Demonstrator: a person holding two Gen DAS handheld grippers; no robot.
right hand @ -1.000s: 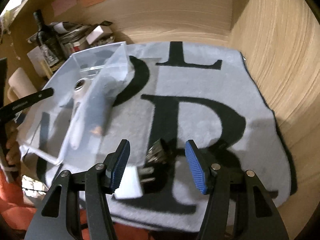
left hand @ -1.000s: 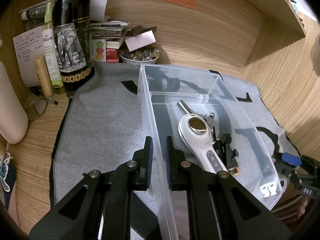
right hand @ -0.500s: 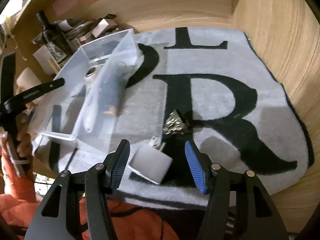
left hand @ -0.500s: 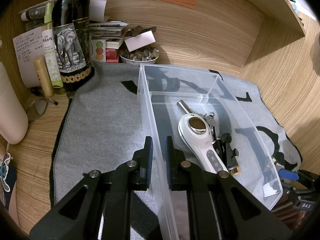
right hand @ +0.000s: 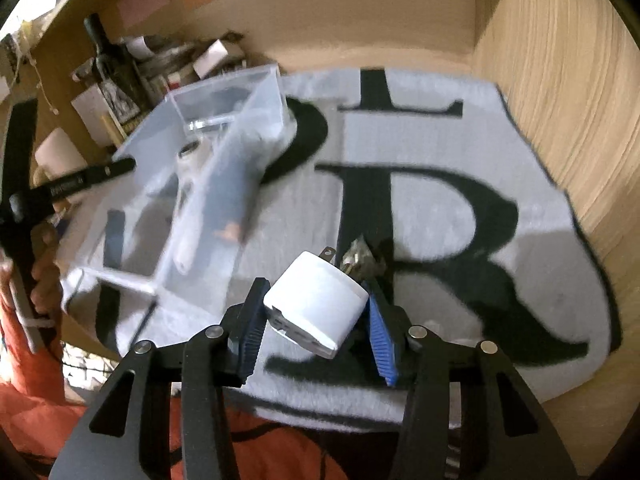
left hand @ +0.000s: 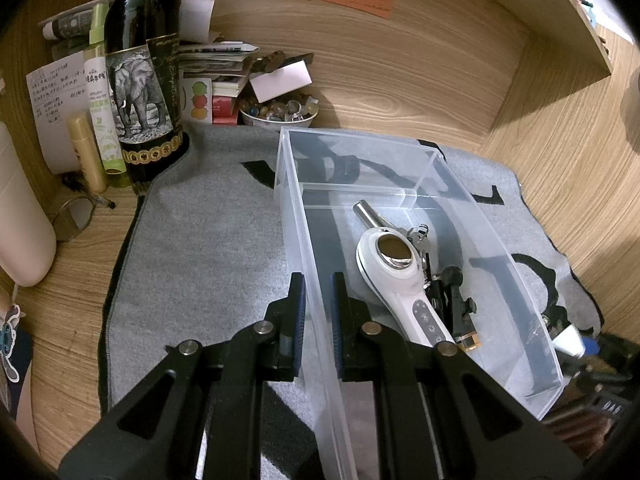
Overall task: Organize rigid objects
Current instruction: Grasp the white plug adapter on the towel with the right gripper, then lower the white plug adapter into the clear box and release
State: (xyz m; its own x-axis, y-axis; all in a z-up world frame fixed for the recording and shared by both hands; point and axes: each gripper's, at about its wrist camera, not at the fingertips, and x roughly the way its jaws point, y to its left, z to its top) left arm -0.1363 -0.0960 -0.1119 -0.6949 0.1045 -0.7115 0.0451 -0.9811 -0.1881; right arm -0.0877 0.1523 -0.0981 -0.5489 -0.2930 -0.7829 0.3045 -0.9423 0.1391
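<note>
Inside 1 clear plastic bin (left hand: 496,248) lie 1 white handheld device (left hand: 394,276), 1 silver metal tube (left hand: 366,213), 1 bunch of keys (left hand: 420,238) and 1 black clamp-like piece (left hand: 454,304). Left of the bin stand 1 dark wine bottle (left hand: 140,80), 1 green-labelled spray bottle (left hand: 102,100) and 1 gold tube (left hand: 86,152). Behind the bin sits 1 bowl of stones (left hand: 278,112). Right of the bin, 1 white plug adapter (right hand: 316,302) and 1 spiky metal piece (right hand: 360,258) show, both over 1 grey lettered mat (right hand: 460,208). 2 grippers: left gripper (left hand: 318,308), right gripper (right hand: 316,328).
</note>
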